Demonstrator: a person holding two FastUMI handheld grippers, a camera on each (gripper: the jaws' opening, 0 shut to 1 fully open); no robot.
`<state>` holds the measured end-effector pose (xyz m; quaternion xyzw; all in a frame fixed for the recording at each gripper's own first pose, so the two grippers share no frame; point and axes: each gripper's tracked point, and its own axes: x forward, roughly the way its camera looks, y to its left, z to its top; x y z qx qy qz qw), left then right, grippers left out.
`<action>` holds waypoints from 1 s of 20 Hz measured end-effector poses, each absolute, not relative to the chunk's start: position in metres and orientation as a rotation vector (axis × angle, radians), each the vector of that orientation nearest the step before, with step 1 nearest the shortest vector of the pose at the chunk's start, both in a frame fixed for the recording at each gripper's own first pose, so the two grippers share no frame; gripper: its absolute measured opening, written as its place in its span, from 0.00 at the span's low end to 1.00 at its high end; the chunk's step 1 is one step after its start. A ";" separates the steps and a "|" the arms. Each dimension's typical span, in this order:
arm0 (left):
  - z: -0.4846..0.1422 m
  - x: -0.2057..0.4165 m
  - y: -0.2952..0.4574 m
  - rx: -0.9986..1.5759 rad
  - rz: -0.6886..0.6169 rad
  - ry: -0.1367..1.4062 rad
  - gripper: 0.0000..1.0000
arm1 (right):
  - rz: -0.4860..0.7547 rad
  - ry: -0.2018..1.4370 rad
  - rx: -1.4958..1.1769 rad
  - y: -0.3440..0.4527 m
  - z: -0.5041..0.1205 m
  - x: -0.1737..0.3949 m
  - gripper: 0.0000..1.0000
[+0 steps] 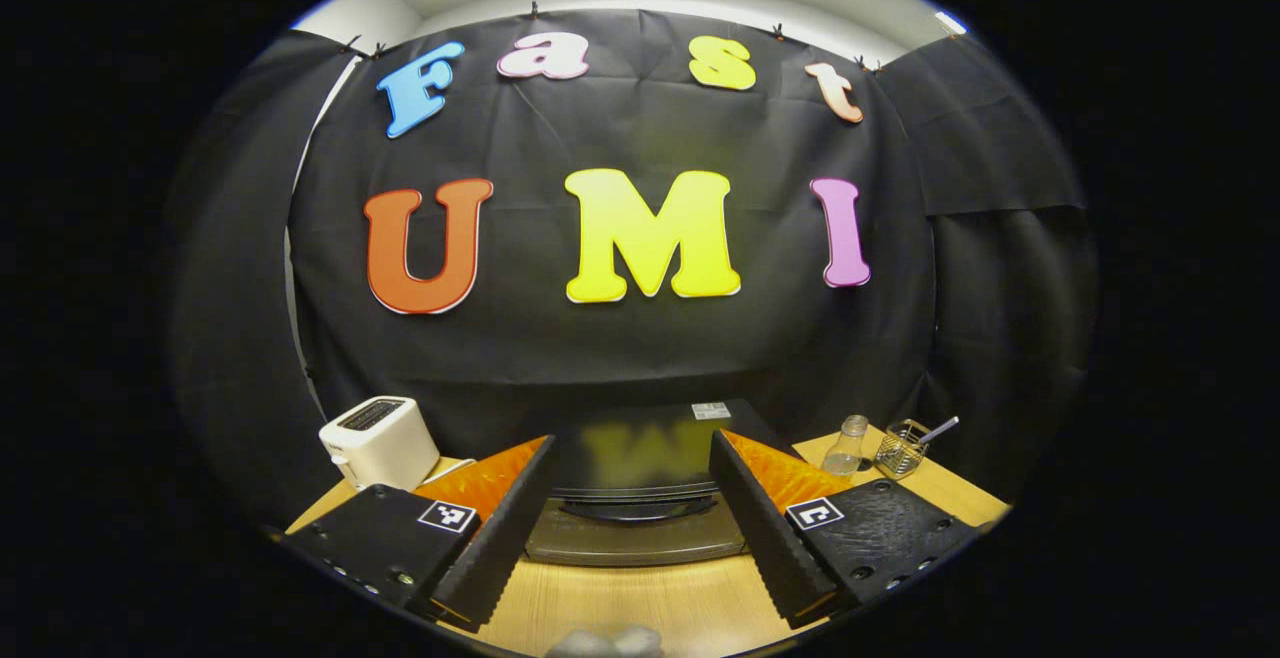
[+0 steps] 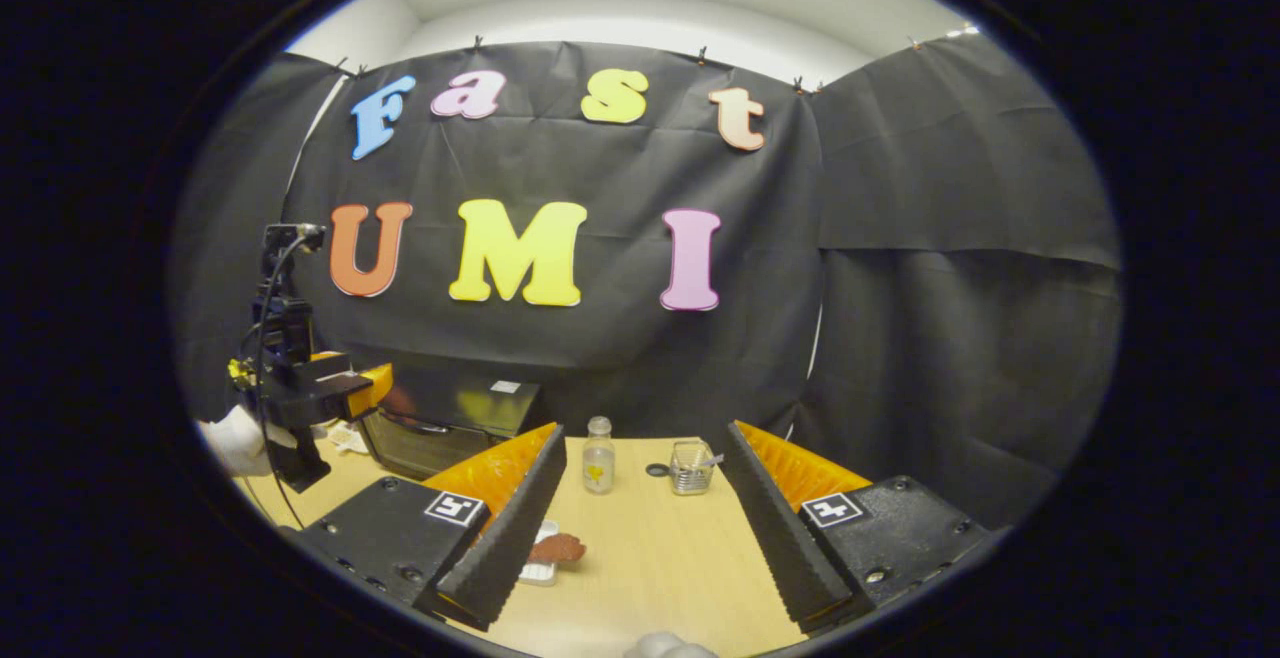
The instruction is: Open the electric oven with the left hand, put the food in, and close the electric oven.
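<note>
a light wooden table [image 2: 660, 548] carried everything. the black electric oven [image 1: 640, 478] sat at the table's back edge, its door shut, with a white toaster [image 1: 380, 438] just beside it toward the back left corner. toward the back right corner stood a small clear bottle [image 2: 598, 455], and near it a wire basket [image 2: 690, 466] with a utensil sticking out; a small dark ring [image 2: 656, 470] lay on the wood between them. nearer the front edge lay a small white dish [image 2: 545, 560] bearing a brown piece of food [image 2: 562, 547].
</note>
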<state>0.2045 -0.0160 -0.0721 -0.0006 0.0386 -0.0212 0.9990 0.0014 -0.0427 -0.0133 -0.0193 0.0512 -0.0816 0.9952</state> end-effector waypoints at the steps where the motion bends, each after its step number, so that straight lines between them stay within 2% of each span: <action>1: -0.082 0.215 -0.018 0.001 -0.044 0.097 0.96 | -0.178 0.113 -0.041 -0.046 -0.016 0.000 1.00; 7: -0.135 0.258 -0.028 -0.002 -0.060 0.197 0.97 | -0.235 0.167 -0.019 -0.054 -0.033 -0.005 1.00; 11: -0.170 0.260 -0.029 0.010 -0.051 0.310 0.97 | -0.257 0.179 -0.010 -0.057 -0.036 -0.007 1.00; 12: -0.163 0.260 -0.027 0.017 -0.048 0.272 0.97 | -0.258 0.180 -0.008 -0.057 -0.036 -0.007 1.00; 20: -0.169 0.243 -0.028 0.016 -0.037 0.284 0.98 | -0.237 0.170 0.000 -0.052 -0.033 -0.005 1.00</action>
